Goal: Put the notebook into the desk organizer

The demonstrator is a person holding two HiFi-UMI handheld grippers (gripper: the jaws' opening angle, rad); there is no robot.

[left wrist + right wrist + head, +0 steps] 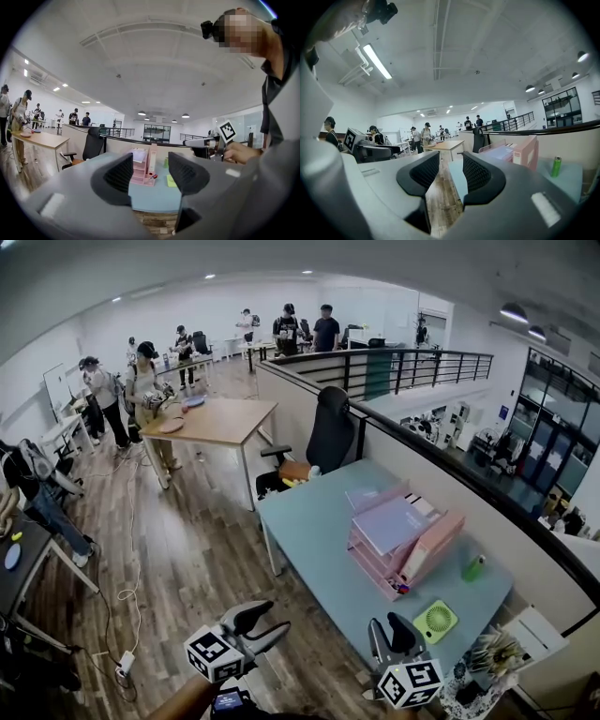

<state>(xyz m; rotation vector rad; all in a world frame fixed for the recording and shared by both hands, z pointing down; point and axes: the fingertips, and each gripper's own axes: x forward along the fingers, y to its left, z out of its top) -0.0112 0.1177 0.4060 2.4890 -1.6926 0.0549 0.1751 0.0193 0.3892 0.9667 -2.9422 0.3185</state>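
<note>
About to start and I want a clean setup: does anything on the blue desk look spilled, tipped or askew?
Nothing stands out. The pink desk organizer, green bottle and small green fan sit tidily on the desk; no spill shows. A lilac notebook lies flat on the organizer's top.

1. Head view: bright, even indoor light. Ceiling spots [208,277] at top centre, pendant lamps [514,312] upper right. Strong fisheye: railing [412,362] bows, frame corners go dim.
2. Worktop [319,540] evenly lit w/ soft, faint shadows; no glare on it.
3. Left gripper view: round fisheye pic w/ black border at all corners. Left gripper [150,176] jaws sit close to lens, soft-focus, inner faces dark; background sharper. Ceiling pale, a bit washed out.
4. Right gripper view: same black border. Strip light [377,61] upper left blows out to white; dome lamps [581,55] upper right. Right gripper [451,173] jaws blurred; floor [440,201] between them has a mild sheen.
</note>
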